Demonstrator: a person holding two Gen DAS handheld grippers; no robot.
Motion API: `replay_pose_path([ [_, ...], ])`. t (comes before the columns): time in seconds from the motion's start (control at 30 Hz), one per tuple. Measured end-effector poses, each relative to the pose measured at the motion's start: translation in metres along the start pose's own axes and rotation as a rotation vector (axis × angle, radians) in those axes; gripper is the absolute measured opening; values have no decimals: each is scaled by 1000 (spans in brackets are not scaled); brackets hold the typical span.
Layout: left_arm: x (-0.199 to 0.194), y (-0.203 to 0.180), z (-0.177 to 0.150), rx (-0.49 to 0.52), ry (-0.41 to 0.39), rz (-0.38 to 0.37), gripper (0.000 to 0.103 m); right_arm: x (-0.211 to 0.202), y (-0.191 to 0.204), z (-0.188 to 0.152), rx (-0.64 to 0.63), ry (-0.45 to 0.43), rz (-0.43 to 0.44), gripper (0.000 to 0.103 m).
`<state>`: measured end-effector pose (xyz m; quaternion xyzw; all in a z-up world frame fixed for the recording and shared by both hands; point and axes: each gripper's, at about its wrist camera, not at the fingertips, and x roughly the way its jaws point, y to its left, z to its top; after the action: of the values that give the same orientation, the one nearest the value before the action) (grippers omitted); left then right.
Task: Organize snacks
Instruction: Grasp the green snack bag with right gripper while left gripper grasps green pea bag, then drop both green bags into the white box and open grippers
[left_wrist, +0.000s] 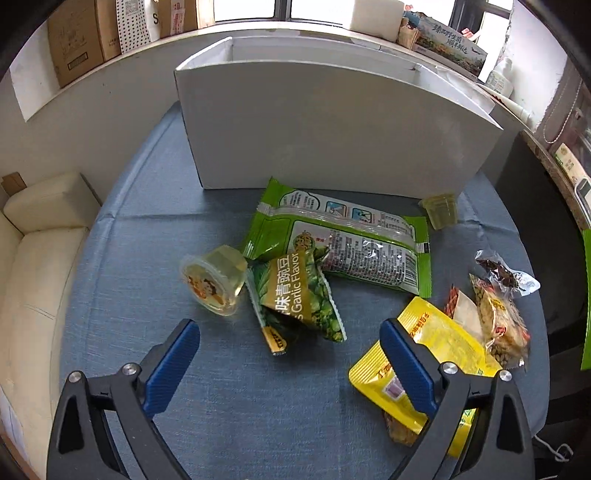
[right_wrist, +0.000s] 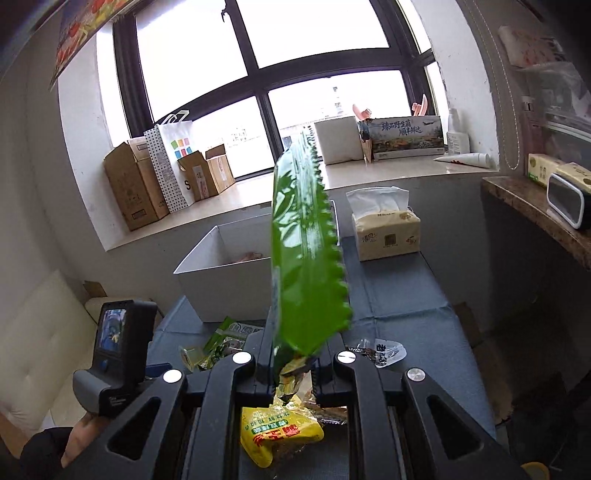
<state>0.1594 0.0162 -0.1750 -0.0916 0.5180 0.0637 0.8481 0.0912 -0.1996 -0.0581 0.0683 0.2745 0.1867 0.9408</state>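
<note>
Presently, as both wrist views show:

Step in hand: the right gripper (right_wrist: 291, 373) is clamped on the lower end of a green packet (right_wrist: 303, 254), which stands up clear of the table; this reads as a carry toward the white box (right_wrist: 207, 273).

Left gripper (left_wrist: 291, 365): jaws wide apart, nothing between them, angled down over the loose snacks.

Next move, judged: bring the green packet above the box's open top and let go; the left gripper's nearest target looks like the pea packet (left_wrist: 299, 295) between its fingers, and the jaws must close across its crumpled middle.

White box: far side of the blue cloth (left_wrist: 221, 406), open-topped; something pale pink lies inside, too dim to name.

Left on the cloth: jelly cup (left_wrist: 214, 280) on its side at left; large green bag (left_wrist: 340, 240) just before the box; second jelly cup (left_wrist: 439, 208) at far right; yellow pouch (left_wrist: 436, 343) and mixed wrappers (left_wrist: 498, 321) at near right.

Tissue pack (right_wrist: 386, 230): right of the box.
</note>
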Motion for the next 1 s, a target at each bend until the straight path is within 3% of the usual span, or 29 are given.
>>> replay_pose_path([
  [0.13, 20, 0, 8, -32, 40, 34, 80, -1, -2, -4, -11, 9, -7, 14],
  [0.27, 28, -3, 12, -23, 36, 61, 74, -2, 0, -8, -21, 11, -7, 14],
  [0.33, 26, -5, 12, -16, 22, 76, 52, -1, -1, -10, -20, 18, -7, 14],
  [0.6, -1, -3, -3, 5, 3, 14, 49, 1, -2, -13, -19, 35, -3, 14],
  [0.8, -59, 7, -25, 59, -91, 8, 49, 9, -5, -17, -10, 65, 27, 14],
  [1.0, -106, 8, -15, 102, -207, 2, 49, 31, -15, -13, 46, 135, 128, 14],
])
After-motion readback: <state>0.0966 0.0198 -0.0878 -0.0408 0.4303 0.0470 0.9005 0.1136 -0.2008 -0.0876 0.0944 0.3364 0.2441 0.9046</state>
